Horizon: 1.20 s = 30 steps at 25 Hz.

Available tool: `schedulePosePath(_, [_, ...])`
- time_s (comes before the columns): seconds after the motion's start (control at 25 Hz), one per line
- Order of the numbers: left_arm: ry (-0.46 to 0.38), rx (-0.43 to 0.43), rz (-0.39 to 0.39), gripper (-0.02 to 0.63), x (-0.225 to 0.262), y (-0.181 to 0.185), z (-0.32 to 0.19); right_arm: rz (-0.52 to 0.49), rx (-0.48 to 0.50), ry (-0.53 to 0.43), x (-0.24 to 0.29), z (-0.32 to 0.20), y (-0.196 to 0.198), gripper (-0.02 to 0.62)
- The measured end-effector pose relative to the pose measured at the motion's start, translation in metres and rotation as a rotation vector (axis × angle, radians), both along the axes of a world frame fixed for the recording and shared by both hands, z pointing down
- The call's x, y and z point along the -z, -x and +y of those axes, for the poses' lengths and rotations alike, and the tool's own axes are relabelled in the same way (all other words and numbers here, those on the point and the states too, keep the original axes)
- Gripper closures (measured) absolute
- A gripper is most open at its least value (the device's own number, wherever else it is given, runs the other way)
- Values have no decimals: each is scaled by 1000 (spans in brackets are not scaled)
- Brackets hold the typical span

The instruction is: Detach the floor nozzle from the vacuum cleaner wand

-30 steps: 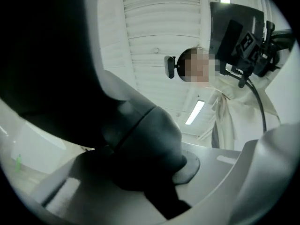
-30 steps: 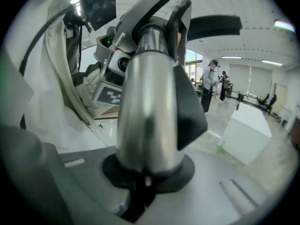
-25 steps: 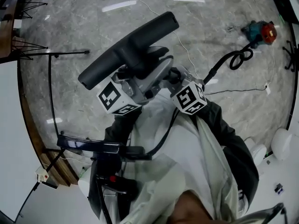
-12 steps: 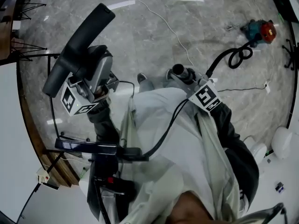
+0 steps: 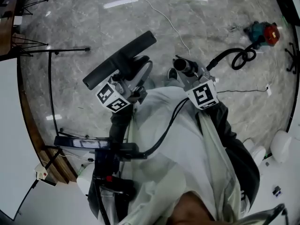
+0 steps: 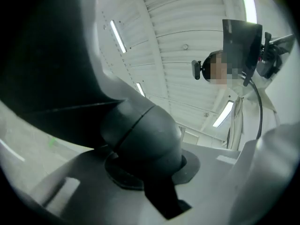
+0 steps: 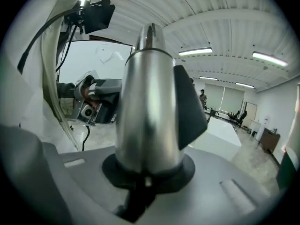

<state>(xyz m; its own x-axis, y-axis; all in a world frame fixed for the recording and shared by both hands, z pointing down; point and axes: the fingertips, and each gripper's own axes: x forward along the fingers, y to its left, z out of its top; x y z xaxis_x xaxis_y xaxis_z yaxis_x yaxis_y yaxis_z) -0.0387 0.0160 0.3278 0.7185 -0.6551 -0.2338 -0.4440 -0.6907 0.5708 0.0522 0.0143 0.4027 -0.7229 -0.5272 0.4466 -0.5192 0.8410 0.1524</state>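
Note:
The dark floor nozzle [image 5: 119, 60] hangs over the floor at the centre left of the head view, apart from the wand. My left gripper [image 5: 133, 81] is shut on its neck. In the left gripper view the rounded dark neck [image 6: 140, 135] sits clamped between the jaws of the left gripper [image 6: 150, 170], and the nozzle body fills the upper left. My right gripper [image 5: 191, 76] is shut on the silver wand [image 5: 183, 65], whose open end points away from me. The right gripper view shows the wand tube [image 7: 147, 111] standing up out of the right gripper [image 7: 147, 175].
A red and teal vacuum body [image 5: 261, 32] with a coiled black hose [image 5: 241, 55] lies on the marble floor at the far right. A white cable [image 5: 164, 20] runs across the floor. A black stand [image 5: 51, 55] and a wood-edged platform [image 5: 33, 125] are on the left.
A second ago the nozzle sat against the wand end. The left gripper then swung it out to the left, and it has now come back toward the centre and lower, still apart from the wand.

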Motion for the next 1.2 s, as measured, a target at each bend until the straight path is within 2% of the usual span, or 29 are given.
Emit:
schedulePosePath(0.12, [7,10,8,526,-1,5,0,-21,-28,44,-6,-2,7,549])
schedulePosePath(0.32, [8,42,32,526,2,15,2,-25,32,80,-13,16,21,549])
schedulePosePath(0.52, [-9,21,40,526,6,7,1,12,76,52,-17,25,30,549])
schedulePosePath(0.84, [-9,10,52,526,7,-2,-1,-10,49,76,-20,23,20,549])
schedulePosePath(1.2, [-2,-2,73,526,7,-3,0,17,68,72,-23,28,26,548])
